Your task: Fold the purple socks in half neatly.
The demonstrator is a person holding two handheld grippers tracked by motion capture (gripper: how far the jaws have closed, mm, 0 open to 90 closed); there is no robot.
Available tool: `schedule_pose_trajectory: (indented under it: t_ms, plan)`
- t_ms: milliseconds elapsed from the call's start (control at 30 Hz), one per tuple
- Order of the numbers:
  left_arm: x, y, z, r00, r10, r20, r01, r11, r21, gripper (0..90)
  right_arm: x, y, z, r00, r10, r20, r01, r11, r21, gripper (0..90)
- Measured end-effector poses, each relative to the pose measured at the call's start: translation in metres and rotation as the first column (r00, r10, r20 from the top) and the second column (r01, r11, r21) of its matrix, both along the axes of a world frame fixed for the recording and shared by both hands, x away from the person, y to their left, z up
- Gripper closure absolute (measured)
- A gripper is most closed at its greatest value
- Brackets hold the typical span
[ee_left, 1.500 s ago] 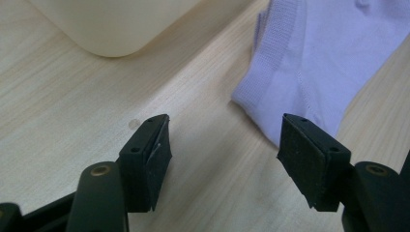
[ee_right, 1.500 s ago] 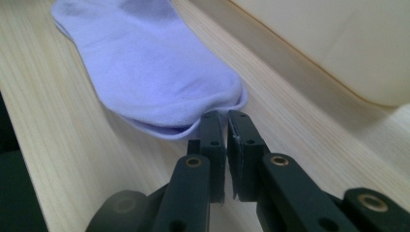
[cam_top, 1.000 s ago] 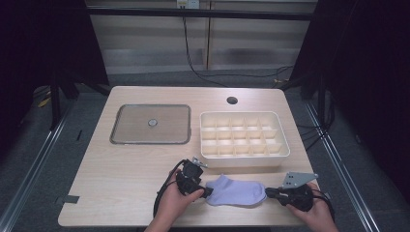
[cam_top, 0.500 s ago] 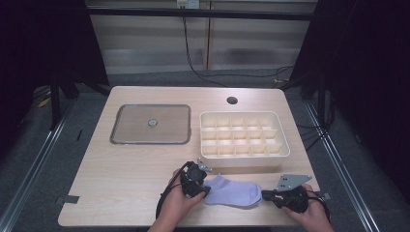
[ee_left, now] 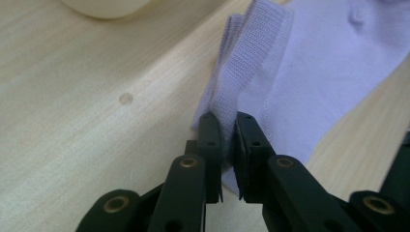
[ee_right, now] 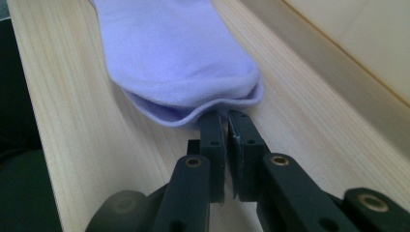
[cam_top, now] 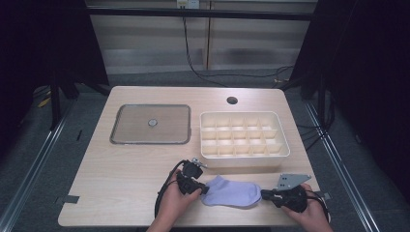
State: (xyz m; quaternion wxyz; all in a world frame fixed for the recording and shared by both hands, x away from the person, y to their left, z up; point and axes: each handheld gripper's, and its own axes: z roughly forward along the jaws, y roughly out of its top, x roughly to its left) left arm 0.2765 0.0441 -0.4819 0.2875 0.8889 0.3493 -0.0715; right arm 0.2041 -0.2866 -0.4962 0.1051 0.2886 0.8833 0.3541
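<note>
A light purple sock (cam_top: 231, 192) lies flat near the table's front edge, between my two grippers. My left gripper (cam_top: 202, 189) is shut on the sock's ribbed cuff (ee_left: 251, 72), with the fabric pinched between its black jaws. At the other end my right gripper (cam_top: 266, 195) is shut on the toe edge of the sock (ee_right: 193, 67), which stretches away from it along the table top. A hand holds each gripper from the bottom of the high view.
A cream tray with several small compartments (cam_top: 244, 136) stands just behind the sock. At the back left a grey square lid with a small knob (cam_top: 151, 124) lies flat. A round hole (cam_top: 232, 100) is in the table top at the back.
The right gripper has moved in to the left and closed on the sock's toe. The left gripper has shifted slightly right, still holding the cuff.
</note>
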Motion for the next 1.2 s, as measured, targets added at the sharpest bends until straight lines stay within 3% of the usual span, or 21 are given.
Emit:
schedule_pose_trajectory:
  t_ms: [300, 733, 1000, 1200]
  plan:
    - [0.005, 0.015, 0.009, 0.9985, 0.007, -0.054, -0.010, 0.9979, -0.063, 82.9, 0.002, 0.008, 0.000, 0.9998, 0.015, -0.012, -0.015, 1.000, 0.005, 85.4]
    - [0.007, 0.023, 0.025, 0.9974, 0.005, -0.072, -0.012, 0.9958, -0.090, 83.3, 0.006, 0.013, 0.001, 0.9992, 0.039, -0.009, -0.039, 0.999, 0.004, 85.0]
    - [0.009, 0.026, 0.028, 0.9971, 0.014, -0.075, -0.022, 0.9944, -0.103, 83.4, 0.009, 0.004, 0.006, 0.9997, 0.020, -0.012, -0.020, 0.998, 0.056, 88.2]
    - [0.009, 0.027, 0.031, 0.9969, 0.017, -0.077, -0.026, 0.9930, -0.115, 83.4, 0.014, 0.012, 0.006, 0.9995, 0.021, -0.025, -0.020, 0.999, 0.043, 90.0]
